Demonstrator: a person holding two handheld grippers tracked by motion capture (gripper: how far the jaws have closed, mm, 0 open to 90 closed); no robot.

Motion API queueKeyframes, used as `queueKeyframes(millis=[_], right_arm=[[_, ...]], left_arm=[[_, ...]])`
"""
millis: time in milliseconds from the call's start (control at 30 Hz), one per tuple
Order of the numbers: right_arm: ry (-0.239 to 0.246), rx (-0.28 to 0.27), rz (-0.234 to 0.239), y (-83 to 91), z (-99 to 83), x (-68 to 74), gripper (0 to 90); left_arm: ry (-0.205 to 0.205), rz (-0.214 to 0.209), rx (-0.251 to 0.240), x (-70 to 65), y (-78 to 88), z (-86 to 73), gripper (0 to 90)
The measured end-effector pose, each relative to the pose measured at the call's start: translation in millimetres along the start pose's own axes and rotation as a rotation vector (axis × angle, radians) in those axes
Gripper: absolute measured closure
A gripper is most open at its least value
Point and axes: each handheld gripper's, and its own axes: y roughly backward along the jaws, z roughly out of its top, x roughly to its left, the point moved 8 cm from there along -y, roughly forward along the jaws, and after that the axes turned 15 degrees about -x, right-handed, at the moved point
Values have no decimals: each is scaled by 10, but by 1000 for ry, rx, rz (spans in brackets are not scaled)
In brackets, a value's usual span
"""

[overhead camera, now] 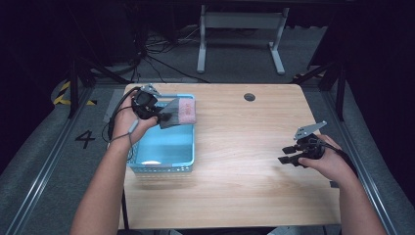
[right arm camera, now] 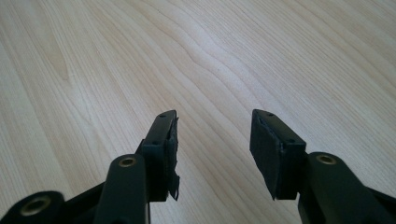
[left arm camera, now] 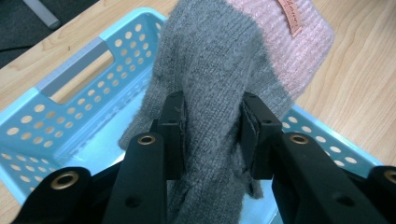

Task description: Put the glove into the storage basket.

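Note:
A knitted grey and pink garment [left arm camera: 219,70] with a small tag hangs over the far end of a light blue perforated basket [overhead camera: 164,147]. My left gripper [overhead camera: 159,116] is shut on its grey part, and in the left gripper view both pads [left arm camera: 175,135] press into the wool. The pink end [overhead camera: 187,110] rests on the basket's far right rim. My right gripper [overhead camera: 288,159] hovers low over the wooden table [overhead camera: 244,147] at the right, jaws open with nothing between them; in the right gripper view [right arm camera: 212,140] bare wood lies beneath them.
The basket [left arm camera: 70,107] has a handle slot in its end wall and stands at the table's left edge. A round cable hole [overhead camera: 249,97] sits near the far edge. Beyond the table are a white desk frame [overhead camera: 240,29] and floor cables.

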Motion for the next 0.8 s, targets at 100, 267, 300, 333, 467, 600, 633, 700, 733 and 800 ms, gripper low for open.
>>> queueKeyframes(millis=[100,267,300,333,467,600,633,700,733,800], right_arm=[[-5,5,-2,8,-23,0,525],[2,7,-3,16,-38,-7,526],[2,6,-1,14,-37,-6,525],[2,6,-2,12,-38,-5,525],[0,13,0,-11,-50,10,522],[8,12,4,-31,-45,21,514],[11,12,5,-35,-42,22,514],[9,12,6,-42,-38,27,514],[12,14,8,-44,-38,27,514],[13,14,7,-51,-34,27,514]], left_arm=[[-4,0,0,53,1,-16,657],[5,18,34,179,-37,-103,657],[8,27,38,198,-47,-119,657],[7,30,52,224,-58,-148,657],[21,34,78,280,-107,-236,657],[21,45,134,338,-187,-361,657],[18,49,143,346,-204,-385,656],[20,45,162,354,-254,-442,655],[24,36,166,352,-286,-469,654],[26,31,180,352,-330,-511,654]])
